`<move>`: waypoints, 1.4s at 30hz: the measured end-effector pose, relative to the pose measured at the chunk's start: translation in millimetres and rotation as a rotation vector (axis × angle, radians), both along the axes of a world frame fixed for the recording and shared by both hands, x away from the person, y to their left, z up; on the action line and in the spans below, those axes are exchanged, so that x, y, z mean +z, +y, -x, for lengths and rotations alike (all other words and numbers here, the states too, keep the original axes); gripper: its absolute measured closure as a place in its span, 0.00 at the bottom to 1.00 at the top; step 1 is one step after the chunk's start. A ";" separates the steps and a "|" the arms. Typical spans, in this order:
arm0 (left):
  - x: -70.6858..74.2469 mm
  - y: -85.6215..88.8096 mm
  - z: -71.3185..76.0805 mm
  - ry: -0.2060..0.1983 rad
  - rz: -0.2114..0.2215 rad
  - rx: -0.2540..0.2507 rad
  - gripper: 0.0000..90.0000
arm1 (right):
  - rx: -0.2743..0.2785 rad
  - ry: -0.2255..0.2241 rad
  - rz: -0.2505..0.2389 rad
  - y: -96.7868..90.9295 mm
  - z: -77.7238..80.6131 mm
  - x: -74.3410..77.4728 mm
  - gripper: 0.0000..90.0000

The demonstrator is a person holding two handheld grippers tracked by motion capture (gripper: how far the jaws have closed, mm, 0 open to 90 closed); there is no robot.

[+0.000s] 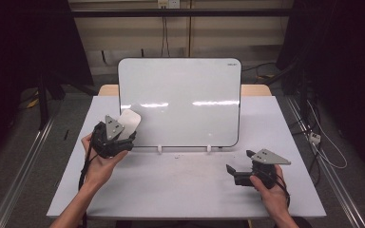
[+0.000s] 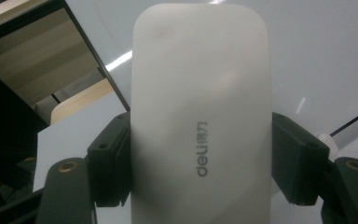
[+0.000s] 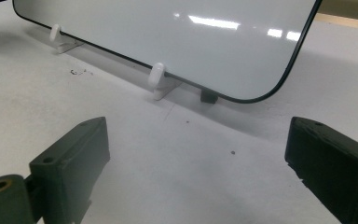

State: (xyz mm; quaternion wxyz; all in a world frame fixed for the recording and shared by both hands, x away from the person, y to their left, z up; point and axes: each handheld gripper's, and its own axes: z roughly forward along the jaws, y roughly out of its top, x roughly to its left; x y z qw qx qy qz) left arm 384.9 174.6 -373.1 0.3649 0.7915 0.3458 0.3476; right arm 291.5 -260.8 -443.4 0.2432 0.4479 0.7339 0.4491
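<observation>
A whiteboard (image 1: 180, 102) stands upright on two white clip feet near the back of the table. My left gripper (image 1: 123, 129) is shut on a white eraser (image 1: 129, 121) marked "deli" and holds it against the board's lower left part. In the left gripper view the eraser (image 2: 200, 112) stands tall between both black pads (image 2: 114, 163), which press on its sides. My right gripper (image 1: 240, 166) rests low at the table's front right, jaws wide apart with nothing between them. Its view looks at the board's lower right corner (image 3: 279, 84) and a white foot (image 3: 158, 79).
The grey table top (image 1: 171, 185) has small dark specks (image 3: 77, 72) in front of the board. Metal rails (image 1: 19, 175) run along the floor on both sides. Cables (image 1: 323, 147) lie on the floor at the right. A person's hands hold both grippers.
</observation>
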 end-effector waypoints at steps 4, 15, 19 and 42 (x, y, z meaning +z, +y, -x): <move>-4.5 -5.5 -2.3 0.001 -0.008 -0.002 0.34 | -0.004 -0.001 -0.002 -0.4 0.7 -0.1 0.07; -11.5 -15.8 -10.4 0.004 -0.049 -0.015 0.34 | 0.000 0.003 0.002 0.3 0.2 -0.6 0.07; -11.1 -17.7 -14.7 -0.004 -0.055 -0.013 0.34 | -0.002 0.005 0.001 0.3 0.0 -0.6 0.07; -22.0 -24.3 -30.5 0.010 -0.077 -0.018 0.34 | -0.001 0.008 -0.003 -0.1 -0.1 -0.8 0.07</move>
